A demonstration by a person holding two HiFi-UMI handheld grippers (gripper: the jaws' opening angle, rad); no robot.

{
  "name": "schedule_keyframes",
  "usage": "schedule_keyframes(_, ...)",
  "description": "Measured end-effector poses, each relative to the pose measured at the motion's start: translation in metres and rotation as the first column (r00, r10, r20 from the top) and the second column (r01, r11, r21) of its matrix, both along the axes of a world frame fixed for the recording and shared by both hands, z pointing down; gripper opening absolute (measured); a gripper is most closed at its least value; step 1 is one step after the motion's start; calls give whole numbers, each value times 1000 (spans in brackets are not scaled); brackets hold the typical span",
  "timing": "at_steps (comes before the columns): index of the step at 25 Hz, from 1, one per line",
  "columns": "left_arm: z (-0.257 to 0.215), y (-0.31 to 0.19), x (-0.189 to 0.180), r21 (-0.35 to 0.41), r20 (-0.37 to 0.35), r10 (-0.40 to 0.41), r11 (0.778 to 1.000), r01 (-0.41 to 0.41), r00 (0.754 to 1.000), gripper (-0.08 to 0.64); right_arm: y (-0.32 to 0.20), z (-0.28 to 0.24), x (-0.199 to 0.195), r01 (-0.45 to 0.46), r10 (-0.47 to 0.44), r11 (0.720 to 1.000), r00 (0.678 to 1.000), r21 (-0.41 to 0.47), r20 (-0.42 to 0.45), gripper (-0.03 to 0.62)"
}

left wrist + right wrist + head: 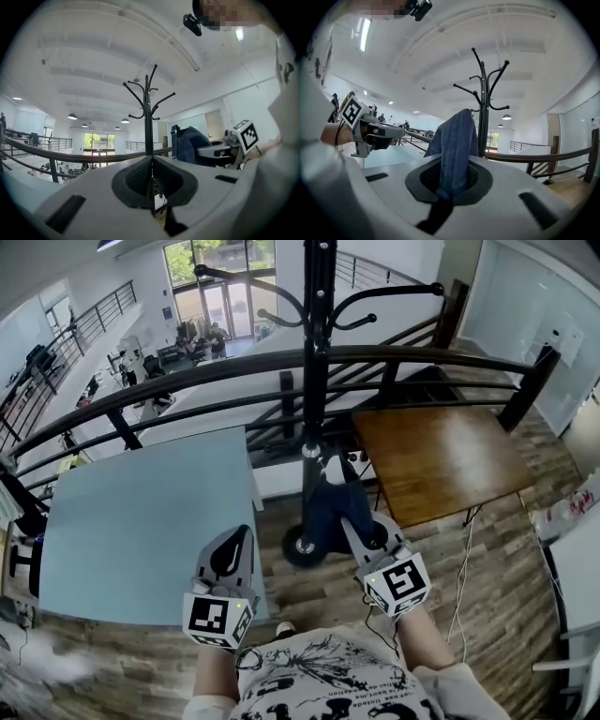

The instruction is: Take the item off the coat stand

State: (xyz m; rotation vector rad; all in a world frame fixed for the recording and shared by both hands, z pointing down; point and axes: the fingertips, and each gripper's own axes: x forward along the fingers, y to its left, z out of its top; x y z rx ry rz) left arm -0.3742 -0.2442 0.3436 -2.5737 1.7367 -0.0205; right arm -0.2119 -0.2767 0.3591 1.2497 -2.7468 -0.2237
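Note:
The black coat stand rises straight ahead of me, its curved hooks bare in all views. A blue denim cloth hangs low beside the pole, near the round base. My right gripper is shut on it. In the right gripper view the cloth stands up out of the closed jaws of that gripper, in front of the stand. My left gripper is over the table corner to the left, shut with nothing in it. It sees the cloth to its right.
A pale blue table fills the left, a brown wooden table the right. A black railing runs across behind the stand, with an open lower floor beyond. A white cable trails over the wooden floor at right.

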Motion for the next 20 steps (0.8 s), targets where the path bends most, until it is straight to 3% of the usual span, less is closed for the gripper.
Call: schedule_keyframes(20,-7,6,8,-6,-11,1,1000,-1,1000,5,3,-11,0,-19,19,1000,1000,19,-8,5)
